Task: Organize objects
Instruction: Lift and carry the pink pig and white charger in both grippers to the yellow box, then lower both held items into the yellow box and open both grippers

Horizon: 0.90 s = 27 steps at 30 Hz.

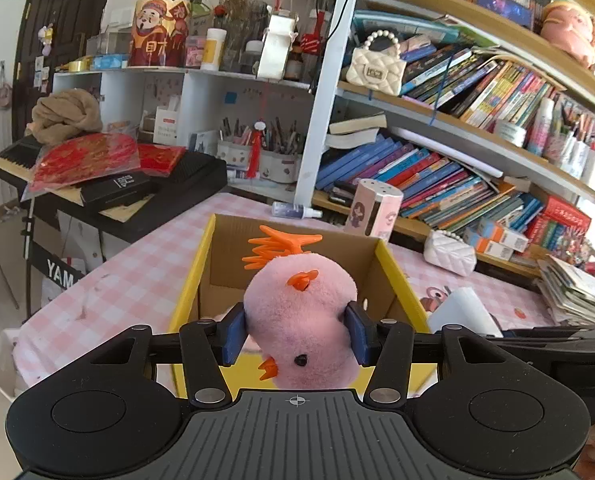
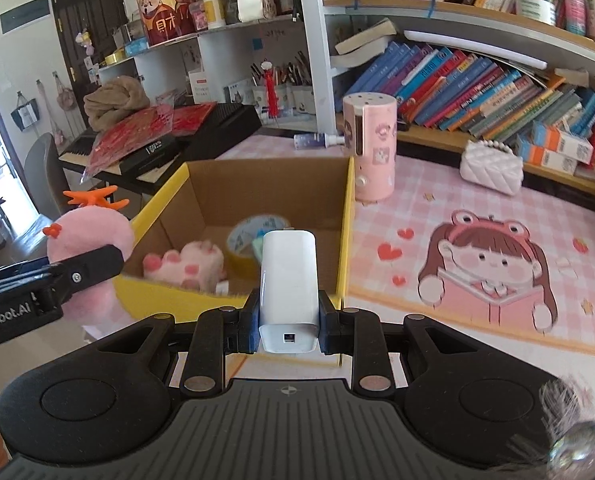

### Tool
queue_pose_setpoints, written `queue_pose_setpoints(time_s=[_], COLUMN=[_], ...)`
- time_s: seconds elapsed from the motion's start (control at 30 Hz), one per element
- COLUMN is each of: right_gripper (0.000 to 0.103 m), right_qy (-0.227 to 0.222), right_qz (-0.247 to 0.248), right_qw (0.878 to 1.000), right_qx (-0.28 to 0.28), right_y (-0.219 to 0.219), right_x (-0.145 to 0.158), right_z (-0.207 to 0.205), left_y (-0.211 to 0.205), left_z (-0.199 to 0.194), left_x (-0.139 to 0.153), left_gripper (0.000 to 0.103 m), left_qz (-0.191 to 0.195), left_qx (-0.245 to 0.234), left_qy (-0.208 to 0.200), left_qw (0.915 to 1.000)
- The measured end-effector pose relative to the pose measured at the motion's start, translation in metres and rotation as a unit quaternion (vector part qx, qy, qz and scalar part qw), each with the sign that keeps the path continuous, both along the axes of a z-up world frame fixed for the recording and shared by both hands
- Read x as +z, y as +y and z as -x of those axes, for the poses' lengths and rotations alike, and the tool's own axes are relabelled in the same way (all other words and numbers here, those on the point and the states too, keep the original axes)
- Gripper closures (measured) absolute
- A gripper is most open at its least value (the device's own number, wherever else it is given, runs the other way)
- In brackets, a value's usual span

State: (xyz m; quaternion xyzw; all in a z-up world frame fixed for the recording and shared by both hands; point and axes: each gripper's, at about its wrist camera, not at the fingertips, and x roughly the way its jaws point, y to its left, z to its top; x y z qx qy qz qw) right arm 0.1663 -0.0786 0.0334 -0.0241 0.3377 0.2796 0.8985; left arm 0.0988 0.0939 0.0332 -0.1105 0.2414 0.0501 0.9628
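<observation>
Where books crowd, pink checked tablecloth [image 1: 129, 280].

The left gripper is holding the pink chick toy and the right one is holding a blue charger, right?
Not quite: the charger in the right hand-held gripper is white, not blue, as the right wrist view shows. The left hand-held gripper does hold the pink chick toy.

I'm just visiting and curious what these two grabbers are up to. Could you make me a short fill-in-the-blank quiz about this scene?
1. The left gripper is shut on a pink plush ____ with orange comb and beak.
2. The right gripper holds a ____ charger.
3. Both items hang by an open ____ box with yellow outer sides.
4. Inside it lie a pink paw plush and a roll of ____.

Missing words: chick; white; cardboard; tape
</observation>
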Motion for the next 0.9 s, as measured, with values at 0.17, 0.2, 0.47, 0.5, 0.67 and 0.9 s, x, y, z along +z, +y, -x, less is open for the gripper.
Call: queue_pose_setpoints(time_s=[0.17, 0.2, 0.47, 0.5, 0.67, 0.9], right_gripper=[0.079, 0.079, 0.079, 0.079, 0.079, 0.079], right_qy=[-0.008, -0.009, -0.008, -0.008, -0.005, 0.0], right_qz=[-0.001, -0.002, -0.002, -0.001, 0.008, 0.028], right_qw=[1.0, 1.0, 1.0, 1.0, 0.999, 0.997], right_qx=[0.011, 0.012, 0.026, 0.029, 0.044, 0.069], right_y=[0.006, 0.006, 0.016, 0.018, 0.028, 0.042], right_x=[0.001, 0.001, -0.003, -0.004, -0.01, -0.02], right_z=[-0.029, -0.034, -0.076, -0.079, -0.095, -0.111], left_y=[-0.004, -0.006, -0.013, -0.014, -0.016, -0.018], left_z=[-0.03, -0.035, -0.07, -0.073, -0.085, -0.096], left_x=[-0.007, -0.009, -0.025, -0.027, -0.036, -0.046], left_gripper=[0.053, 0.053, 0.053, 0.053, 0.053, 0.053], left_qz=[-0.011, -0.014, -0.036, -0.038, -0.044, -0.052], left_qx=[0.003, 0.003, 0.002, 0.002, 0.001, 0.0], left_qy=[0.015, 0.018, 0.051, 0.055, 0.074, 0.095], left_qw=[0.9998, 0.9997, 0.998, 0.9977, 0.9963, 0.9941])
